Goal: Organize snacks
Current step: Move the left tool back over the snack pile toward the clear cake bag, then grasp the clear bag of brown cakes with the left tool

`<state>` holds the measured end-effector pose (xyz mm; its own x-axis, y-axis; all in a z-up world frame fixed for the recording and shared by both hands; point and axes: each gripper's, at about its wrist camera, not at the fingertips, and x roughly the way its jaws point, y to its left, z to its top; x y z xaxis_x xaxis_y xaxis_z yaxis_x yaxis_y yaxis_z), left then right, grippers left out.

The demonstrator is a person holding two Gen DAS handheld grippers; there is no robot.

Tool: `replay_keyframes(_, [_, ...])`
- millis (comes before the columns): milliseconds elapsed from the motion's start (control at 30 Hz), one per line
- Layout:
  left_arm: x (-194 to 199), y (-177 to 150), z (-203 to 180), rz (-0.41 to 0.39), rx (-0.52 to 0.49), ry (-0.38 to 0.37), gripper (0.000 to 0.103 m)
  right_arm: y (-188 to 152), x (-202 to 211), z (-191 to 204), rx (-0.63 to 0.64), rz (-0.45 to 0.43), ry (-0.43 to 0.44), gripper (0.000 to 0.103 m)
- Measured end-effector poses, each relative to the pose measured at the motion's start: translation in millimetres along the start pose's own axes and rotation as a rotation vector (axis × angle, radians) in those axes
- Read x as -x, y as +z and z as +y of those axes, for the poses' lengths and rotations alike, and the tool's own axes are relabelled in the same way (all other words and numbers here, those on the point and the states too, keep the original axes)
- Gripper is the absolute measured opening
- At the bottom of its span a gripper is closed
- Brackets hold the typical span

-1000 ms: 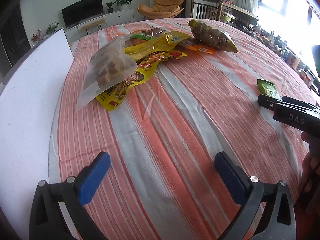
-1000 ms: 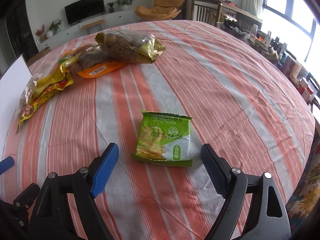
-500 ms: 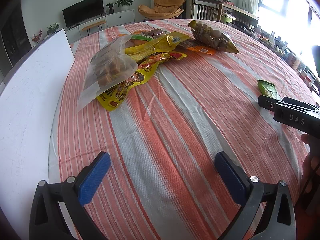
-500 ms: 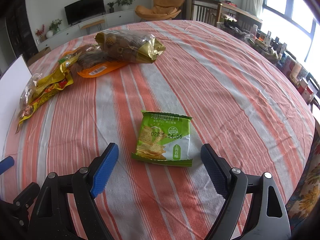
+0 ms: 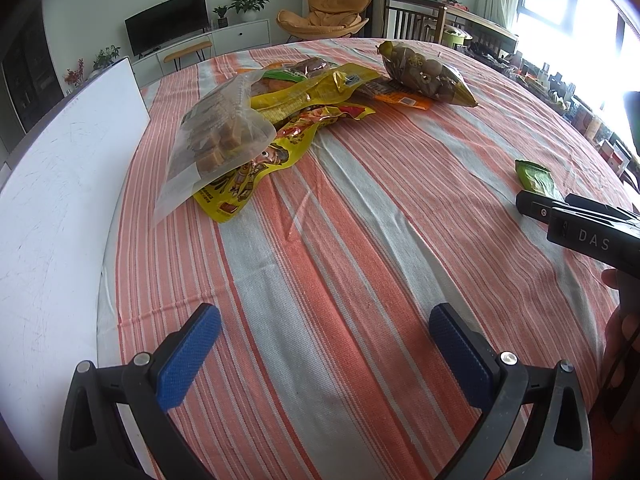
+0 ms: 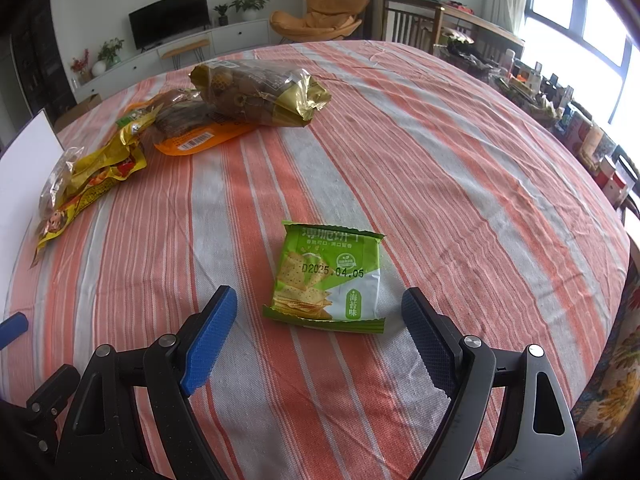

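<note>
A small green cracker packet [image 6: 328, 276] lies flat on the striped tablecloth, just ahead of my open, empty right gripper [image 6: 320, 340], between its two blue fingers; it also shows in the left wrist view [image 5: 536, 176]. A pile of snack bags lies further back: a clear bag of brown cubes [image 5: 216, 136], yellow packets [image 5: 280, 148], an orange packet [image 6: 192, 140] and a gold-green bag of round snacks [image 6: 260, 96]. My left gripper [image 5: 324, 356] is open and empty over bare cloth, well short of the pile.
A white board [image 5: 52, 184] stands along the table's left edge. The round table's edge [image 6: 616, 240] curves close on the right, with cluttered shelves beyond. The right gripper's body [image 5: 580, 224] reaches into the left wrist view from the right.
</note>
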<state>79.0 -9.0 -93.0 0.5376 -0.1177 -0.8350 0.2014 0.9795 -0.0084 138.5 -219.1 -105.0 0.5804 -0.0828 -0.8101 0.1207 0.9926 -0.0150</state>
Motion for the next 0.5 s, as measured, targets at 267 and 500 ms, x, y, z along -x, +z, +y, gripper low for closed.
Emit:
replay_keyframes(267, [33.0,20.8,4.3,0.139,0.099,-0.111,0.101,-0.1,-0.2,-0.1,-0.001,0.000,0.000,0.086])
replay_keyframes(500, [68.3,121.2,43.8,0.065,0.208,-0.201,0.103,-0.3,-0.4,-0.4,0.000,0.000,0.000,0.086])
